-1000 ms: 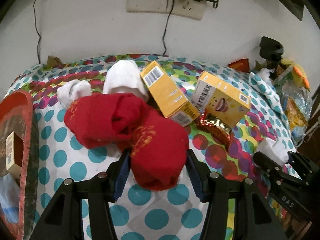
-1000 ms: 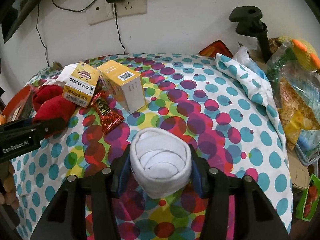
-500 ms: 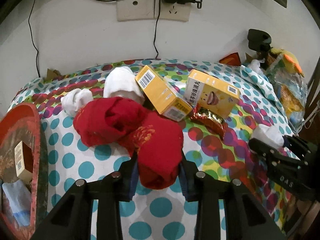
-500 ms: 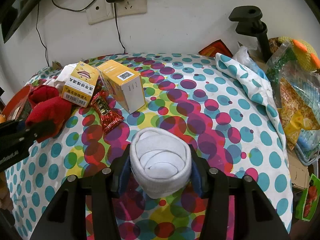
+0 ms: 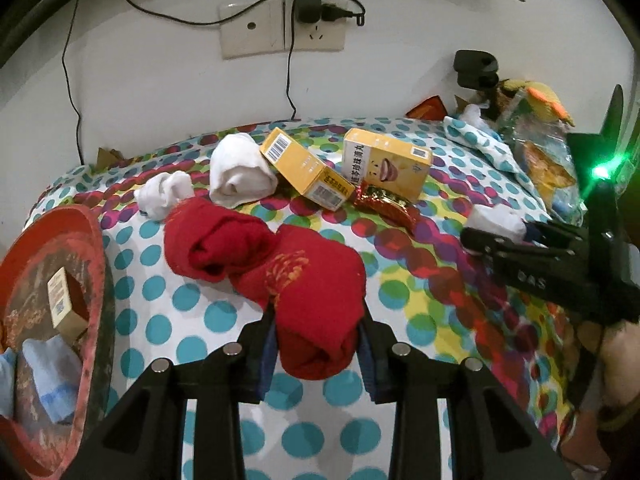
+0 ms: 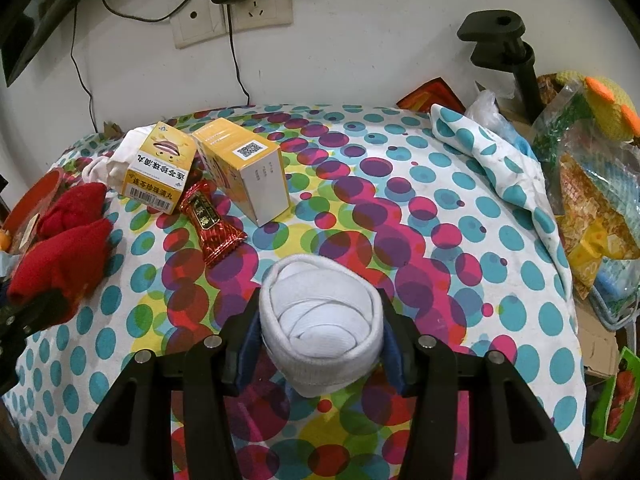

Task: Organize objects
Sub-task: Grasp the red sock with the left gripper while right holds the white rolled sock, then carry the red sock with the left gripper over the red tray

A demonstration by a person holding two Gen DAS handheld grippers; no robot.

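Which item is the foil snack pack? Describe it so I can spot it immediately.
On the polka-dot tablecloth, find the two yellow boxes below the wall socket. The snack pack lies just in front of the gap between them. It alone is shiny dark-red foil with crimped ends, unlike the red socks.

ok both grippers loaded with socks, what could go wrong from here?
1. The left gripper pinches only one end of the red sock bundle; the rest lies on the tablecloth and may drag or unroll.
2. Dragging it could nudge the near yellow box or the candy.
3. The white sock roll in the right gripper could unravel.
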